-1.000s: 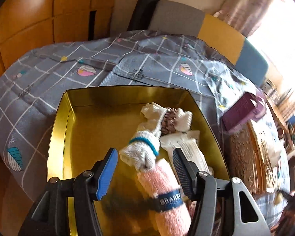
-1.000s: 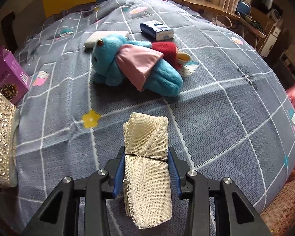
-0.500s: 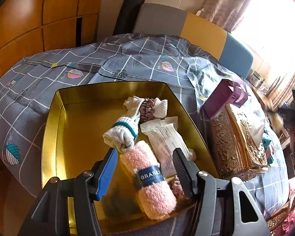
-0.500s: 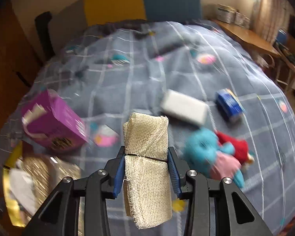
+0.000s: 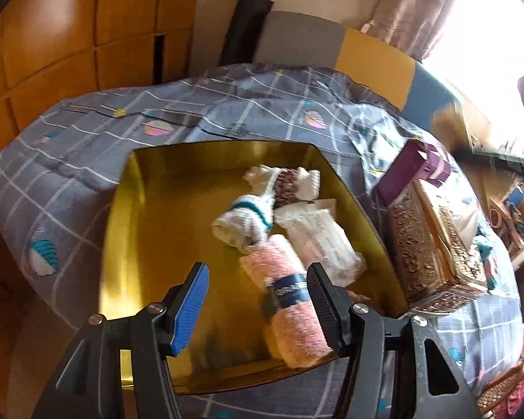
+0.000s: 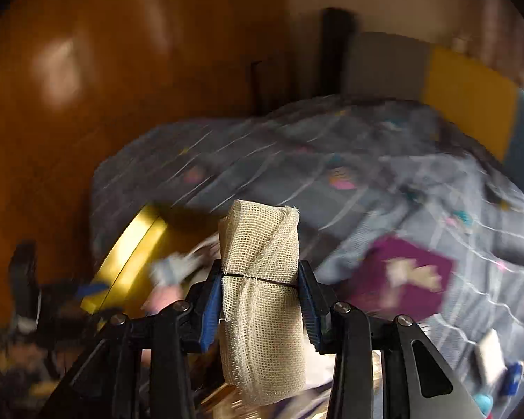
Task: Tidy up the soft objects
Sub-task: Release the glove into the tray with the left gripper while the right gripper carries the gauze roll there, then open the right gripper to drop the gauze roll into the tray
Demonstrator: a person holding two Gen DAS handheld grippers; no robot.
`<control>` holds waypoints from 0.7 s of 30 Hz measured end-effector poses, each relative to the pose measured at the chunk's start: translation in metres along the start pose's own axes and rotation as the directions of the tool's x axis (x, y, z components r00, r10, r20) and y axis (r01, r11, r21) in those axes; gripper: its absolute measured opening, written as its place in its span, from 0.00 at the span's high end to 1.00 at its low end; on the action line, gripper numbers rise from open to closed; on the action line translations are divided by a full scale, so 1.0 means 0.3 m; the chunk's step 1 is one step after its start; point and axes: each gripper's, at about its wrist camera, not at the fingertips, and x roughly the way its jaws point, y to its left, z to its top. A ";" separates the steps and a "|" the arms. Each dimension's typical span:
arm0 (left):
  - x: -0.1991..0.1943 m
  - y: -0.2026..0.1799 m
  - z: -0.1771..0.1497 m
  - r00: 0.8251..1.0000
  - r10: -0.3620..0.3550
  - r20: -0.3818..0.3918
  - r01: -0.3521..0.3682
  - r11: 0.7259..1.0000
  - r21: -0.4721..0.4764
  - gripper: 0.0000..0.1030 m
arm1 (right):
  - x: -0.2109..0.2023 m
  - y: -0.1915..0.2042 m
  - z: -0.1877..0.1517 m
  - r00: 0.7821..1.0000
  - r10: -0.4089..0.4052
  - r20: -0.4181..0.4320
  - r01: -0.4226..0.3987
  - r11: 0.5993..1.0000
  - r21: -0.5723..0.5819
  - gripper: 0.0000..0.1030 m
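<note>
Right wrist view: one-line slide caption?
Right tool shut on a rolled cream gauze cloth above the grey patterned bedspread, gold tin at lower left.

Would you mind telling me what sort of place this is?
Most likely a bedroom: a bed under a grey patterned quilt, a padded headboard behind it, and curtains at a bright window.

The left gripper points steeply down, its jaws standing apart with nothing pressed between the pads. The right gripper also tilts down, jaws clamped on a gauze roll that sticks out toward 12 o'clock.
</note>
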 end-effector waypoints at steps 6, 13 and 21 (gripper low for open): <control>-0.046 0.022 -0.011 0.996 0.077 0.045 -0.077 0.997 -0.011 0.43 | 0.174 0.212 -0.115 0.993 0.025 -0.118 -0.032 0.998 -0.058 0.60; -0.061 0.034 -0.018 0.995 0.090 0.051 -0.090 0.996 -0.006 0.43 | 0.322 0.285 -0.167 0.987 -0.019 -0.159 0.011 0.999 -0.050 0.59; -0.061 0.014 -0.029 0.996 0.079 0.050 -0.079 0.997 0.006 0.43 | 0.350 0.287 -0.183 0.988 -0.049 -0.150 0.042 0.998 -0.047 0.40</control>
